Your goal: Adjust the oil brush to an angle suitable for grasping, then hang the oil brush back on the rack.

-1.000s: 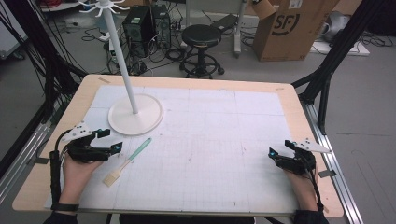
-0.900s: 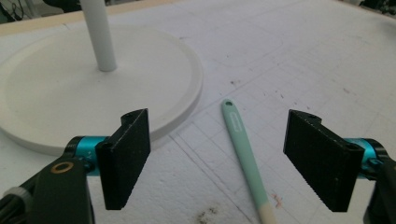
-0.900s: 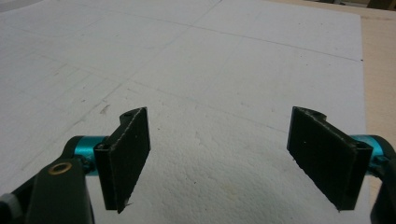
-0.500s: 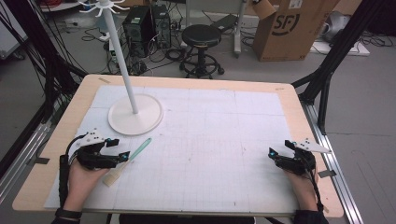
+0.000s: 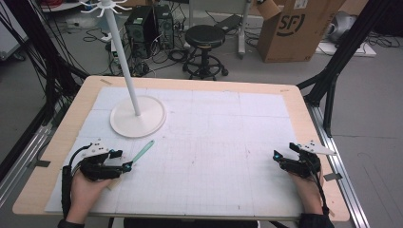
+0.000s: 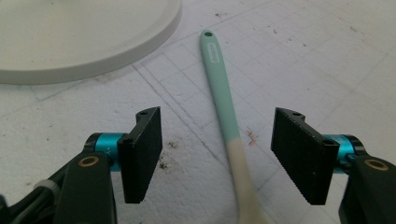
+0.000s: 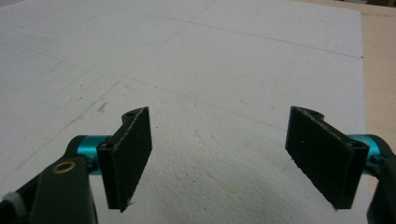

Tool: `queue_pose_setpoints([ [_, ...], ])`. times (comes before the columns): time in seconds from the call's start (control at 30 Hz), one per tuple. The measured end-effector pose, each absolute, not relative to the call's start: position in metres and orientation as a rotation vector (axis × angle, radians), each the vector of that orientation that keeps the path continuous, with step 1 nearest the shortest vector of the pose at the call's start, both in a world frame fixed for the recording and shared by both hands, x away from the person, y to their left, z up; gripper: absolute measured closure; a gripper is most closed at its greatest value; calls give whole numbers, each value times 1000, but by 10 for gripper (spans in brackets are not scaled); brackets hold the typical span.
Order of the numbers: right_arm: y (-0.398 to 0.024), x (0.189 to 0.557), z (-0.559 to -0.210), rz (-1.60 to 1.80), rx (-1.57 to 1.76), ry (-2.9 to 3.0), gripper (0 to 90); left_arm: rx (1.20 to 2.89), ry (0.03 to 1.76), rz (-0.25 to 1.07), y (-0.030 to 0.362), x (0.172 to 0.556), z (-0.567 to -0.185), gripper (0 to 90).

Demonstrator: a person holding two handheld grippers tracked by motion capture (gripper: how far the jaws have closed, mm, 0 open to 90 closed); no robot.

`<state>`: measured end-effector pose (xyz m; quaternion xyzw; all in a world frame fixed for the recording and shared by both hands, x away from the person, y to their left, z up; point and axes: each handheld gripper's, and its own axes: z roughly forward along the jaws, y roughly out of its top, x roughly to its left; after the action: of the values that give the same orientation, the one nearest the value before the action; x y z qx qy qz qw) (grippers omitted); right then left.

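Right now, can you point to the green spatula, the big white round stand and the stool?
Spatula (image 6: 223, 100), left gripper view, on its mint green handle.
White stand (image 5: 149, 118), high view, on the bare right part of its round base.
Stool (image 5: 205, 35), high view, on its black round seat.

Black hand-held gripper (image 6: 217, 158), ribbed pads, cyan collars, brass screws, seemingly dark sleeves

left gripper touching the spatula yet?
Apart. The left gripper view shows the left gripper open, the spatula lying between its jaws with bare mat on both sides.
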<state>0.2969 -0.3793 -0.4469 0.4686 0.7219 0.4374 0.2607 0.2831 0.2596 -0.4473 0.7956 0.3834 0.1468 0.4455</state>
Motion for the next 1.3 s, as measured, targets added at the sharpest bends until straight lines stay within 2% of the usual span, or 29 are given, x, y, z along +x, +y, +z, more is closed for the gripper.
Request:
queue_pose_setpoints([
  [0.13, -379, 297, -447, 1183, 1268, 1955, 223, 1998, 951, 363, 255, 281, -451, 380],
  [0.7, -379, 297, -447, 1182, 1265, 1955, 223, 2006, 968, 371, 253, 280, -450, 390],
  [0.83, -380, 297, -447, 1184, 1263, 1956, 222, 2007, 979, 376, 252, 279, -450, 423],
  [1.03, -379, 297, -447, 1186, 1267, 1958, 223, 2032, 992, 399, 250, 276, -449, 543],
  [1.13, -379, 297, -447, 1184, 1262, 1958, 222, 2033, 1001, 402, 249, 275, -449, 567],
  [1.2, -379, 297, -447, 1183, 1261, 1961, 222, 2048, 991, 389, 248, 274, -448, 628],
  [1.3, -379, 296, -447, 1182, 1266, 1961, 223, 2077, 994, 418, 244, 272, -446, 642],
])
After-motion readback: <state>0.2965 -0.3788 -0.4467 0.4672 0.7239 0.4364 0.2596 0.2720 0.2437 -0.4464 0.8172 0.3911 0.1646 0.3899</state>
